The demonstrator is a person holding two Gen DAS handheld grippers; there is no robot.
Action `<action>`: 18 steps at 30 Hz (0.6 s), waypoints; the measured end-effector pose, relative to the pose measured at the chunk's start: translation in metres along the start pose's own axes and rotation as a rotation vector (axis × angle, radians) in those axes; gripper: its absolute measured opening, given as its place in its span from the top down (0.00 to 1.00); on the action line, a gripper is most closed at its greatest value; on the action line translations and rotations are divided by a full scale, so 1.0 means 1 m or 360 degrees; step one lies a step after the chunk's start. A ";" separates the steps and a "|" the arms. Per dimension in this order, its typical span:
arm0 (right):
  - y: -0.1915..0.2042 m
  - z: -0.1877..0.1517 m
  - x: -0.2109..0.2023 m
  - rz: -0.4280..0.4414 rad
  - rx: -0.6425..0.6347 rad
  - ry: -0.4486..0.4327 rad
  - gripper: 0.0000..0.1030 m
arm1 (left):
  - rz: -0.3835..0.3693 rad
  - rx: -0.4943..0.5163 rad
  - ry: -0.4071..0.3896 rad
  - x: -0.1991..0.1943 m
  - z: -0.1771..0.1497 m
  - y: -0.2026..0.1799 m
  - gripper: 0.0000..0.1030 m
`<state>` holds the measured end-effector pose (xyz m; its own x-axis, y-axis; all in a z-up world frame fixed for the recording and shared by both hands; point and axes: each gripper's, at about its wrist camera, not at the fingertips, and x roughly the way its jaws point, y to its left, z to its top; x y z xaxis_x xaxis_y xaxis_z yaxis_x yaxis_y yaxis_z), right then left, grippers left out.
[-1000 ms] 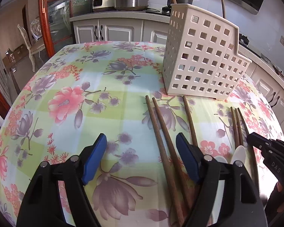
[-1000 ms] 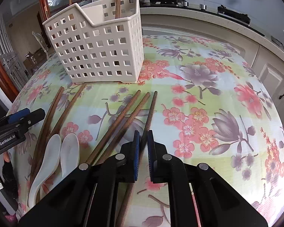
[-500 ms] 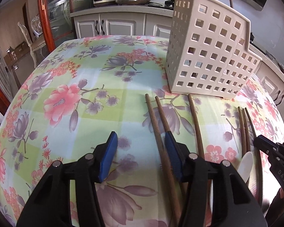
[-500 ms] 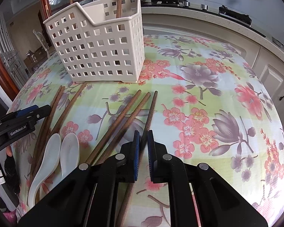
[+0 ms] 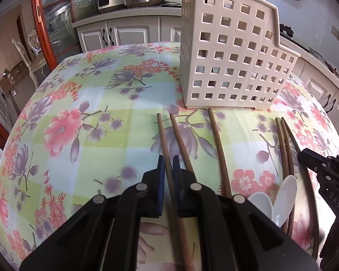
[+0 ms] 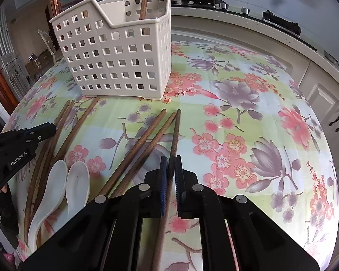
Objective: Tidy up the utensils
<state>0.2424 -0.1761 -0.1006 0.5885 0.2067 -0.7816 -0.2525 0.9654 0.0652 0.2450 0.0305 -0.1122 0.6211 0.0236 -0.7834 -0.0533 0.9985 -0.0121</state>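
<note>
Because each chopstick must stand in the perforated caddy (image 6: 115,52) at 11 o'clock, left gripper (image 5: 168,171) and right gripper (image 6: 171,174) each clench one chopstick (image 5: 163,140) (image 6: 175,135) mid-shaft on the surface (image 6: 237,113).

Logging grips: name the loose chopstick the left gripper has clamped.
The leftmost chopstick, outermost of the pair beside the holder; it alone runs between the left gripper pads.
</note>
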 end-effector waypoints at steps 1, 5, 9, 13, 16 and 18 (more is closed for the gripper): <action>-0.001 0.000 0.000 0.0005 0.0010 -0.0003 0.94 | -0.0009 -0.0010 0.0000 0.000 0.000 0.001 0.94; -0.004 0.000 -0.007 0.0012 0.0036 -0.0044 0.94 | -0.0031 -0.0036 -0.0016 -0.005 -0.001 0.004 0.94; -0.005 0.002 -0.021 0.0021 0.0060 -0.0106 0.94 | -0.0044 -0.0039 -0.0074 -0.021 0.000 0.004 0.94; -0.006 0.004 -0.037 0.0036 0.0074 -0.0178 0.94 | -0.0060 -0.0054 -0.0143 -0.040 0.002 0.005 0.94; -0.007 0.005 -0.052 0.0050 0.0083 -0.0244 0.94 | -0.0074 -0.0065 -0.0202 -0.056 0.004 0.005 0.94; -0.006 0.006 -0.064 0.0055 0.0079 -0.0292 0.94 | -0.0080 -0.0062 -0.0245 -0.067 0.005 0.003 0.94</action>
<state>0.2114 -0.1940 -0.0472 0.7117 0.2608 -0.6523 -0.2392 0.9630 0.1240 0.2070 0.0321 -0.0571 0.7359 -0.0158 -0.6769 -0.0476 0.9961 -0.0749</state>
